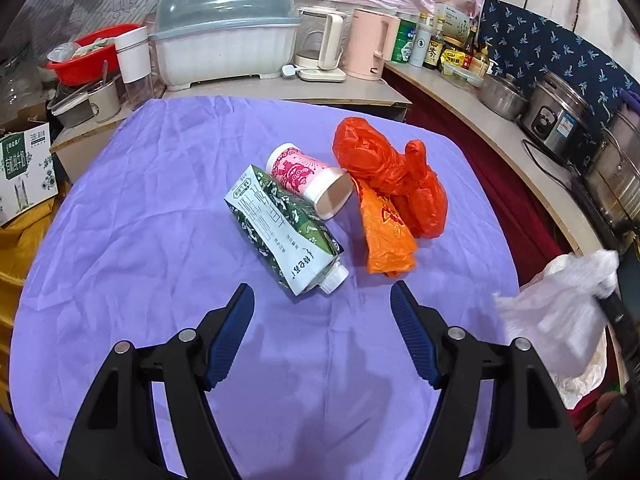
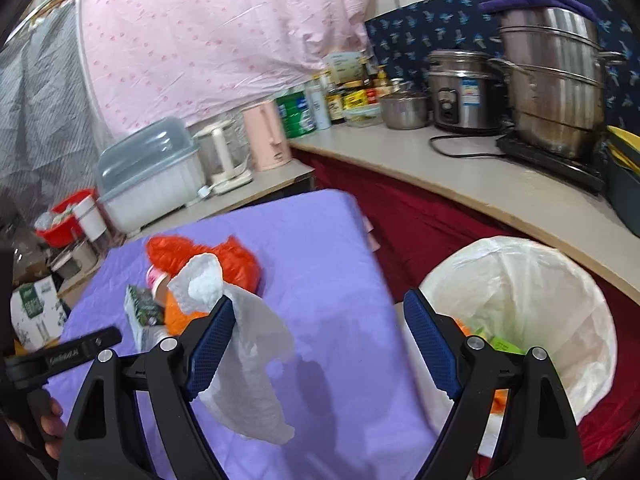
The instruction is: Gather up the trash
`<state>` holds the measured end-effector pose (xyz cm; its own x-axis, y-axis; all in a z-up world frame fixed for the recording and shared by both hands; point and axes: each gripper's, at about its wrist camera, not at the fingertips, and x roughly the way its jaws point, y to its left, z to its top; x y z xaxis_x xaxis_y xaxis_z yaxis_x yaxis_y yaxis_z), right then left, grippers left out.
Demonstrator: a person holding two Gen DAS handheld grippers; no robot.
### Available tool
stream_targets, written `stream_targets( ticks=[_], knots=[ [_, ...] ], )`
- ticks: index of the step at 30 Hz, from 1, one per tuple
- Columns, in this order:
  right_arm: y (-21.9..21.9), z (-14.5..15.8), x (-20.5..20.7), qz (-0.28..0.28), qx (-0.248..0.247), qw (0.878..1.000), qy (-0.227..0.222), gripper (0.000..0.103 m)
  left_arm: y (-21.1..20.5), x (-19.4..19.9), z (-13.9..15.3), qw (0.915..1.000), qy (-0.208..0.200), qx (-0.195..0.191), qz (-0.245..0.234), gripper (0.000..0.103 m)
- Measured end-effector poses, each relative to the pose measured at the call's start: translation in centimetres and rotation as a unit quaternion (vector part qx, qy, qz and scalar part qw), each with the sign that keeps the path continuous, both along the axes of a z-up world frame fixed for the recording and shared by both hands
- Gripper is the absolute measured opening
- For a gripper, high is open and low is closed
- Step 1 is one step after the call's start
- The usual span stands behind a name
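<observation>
On the purple cloth [image 1: 140, 240] lie a green and white milk carton [image 1: 280, 228], a pink paper cup [image 1: 308, 178] on its side, a crumpled red plastic bag [image 1: 384, 164] and an orange bag [image 1: 384, 236]. My left gripper [image 1: 321, 286] is open just short of the carton's cap, with nothing between its fingers. My right gripper [image 2: 319, 296] stands wide open. A white plastic bag [image 2: 248, 344] clings to its left finger and hangs over the cloth, left of the bin. It also shows at the right edge of the left wrist view as a white plastic bag [image 1: 560, 312].
A bin lined with a white bag [image 2: 520, 280] stands off the table's right side, with some trash inside. A counter [image 2: 460, 176] behind carries pots, a rice cooker and bottles. Kettles and a dish box [image 1: 224, 40] stand past the table's far edge. A cardboard box [image 1: 24, 168] sits at the left.
</observation>
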<state>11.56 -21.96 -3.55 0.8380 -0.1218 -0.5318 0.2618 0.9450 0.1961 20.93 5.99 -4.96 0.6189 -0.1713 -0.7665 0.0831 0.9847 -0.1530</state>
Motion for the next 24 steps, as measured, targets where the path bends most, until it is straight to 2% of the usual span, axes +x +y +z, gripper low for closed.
stream_targets(
  ticks=[4,6,9,12,14,16,24],
  knots=[
    [-4.7,1.5,-2.0,-0.065,0.004,0.998,-0.008,0.081,-0.9,-0.9,-0.1,0.9999,0.004,-0.005,-0.015,0.067],
    [-7.1,1.4,-2.9,-0.098,-0.005,0.995,0.004,0.081,-1.7,-1.4,-0.2,0.9997,0.006,-0.008,-0.024,0.067],
    [-10.4,-0.7,-4.3,-0.143,-0.018,0.989,0.043,0.081,-3.1,-2.2,-0.2,0.9992,0.009,-0.012,-0.037,0.067],
    [-12.0,-3.7,-5.5,-0.16,-0.006,0.984,0.074,0.081,-4.4,-3.0,-0.3,0.9988,0.01,-0.01,-0.047,0.067],
    [-12.3,-5.7,-6.5,-0.164,-0.005,0.981,0.1,0.081,-5.3,-3.4,-0.3,0.9985,0.011,-0.006,-0.054,0.067],
    [-11.9,-6.4,-7.5,-0.158,-0.001,0.982,0.105,0.081,-6.0,-3.8,-0.3,0.9982,0.012,-0.001,-0.059,0.067],
    [-8.1,-5.8,-9.6,-0.12,0.014,0.988,0.093,0.081,-6.7,-4.5,0.3,0.9982,0.007,0.0,-0.06,0.07]
  ],
)
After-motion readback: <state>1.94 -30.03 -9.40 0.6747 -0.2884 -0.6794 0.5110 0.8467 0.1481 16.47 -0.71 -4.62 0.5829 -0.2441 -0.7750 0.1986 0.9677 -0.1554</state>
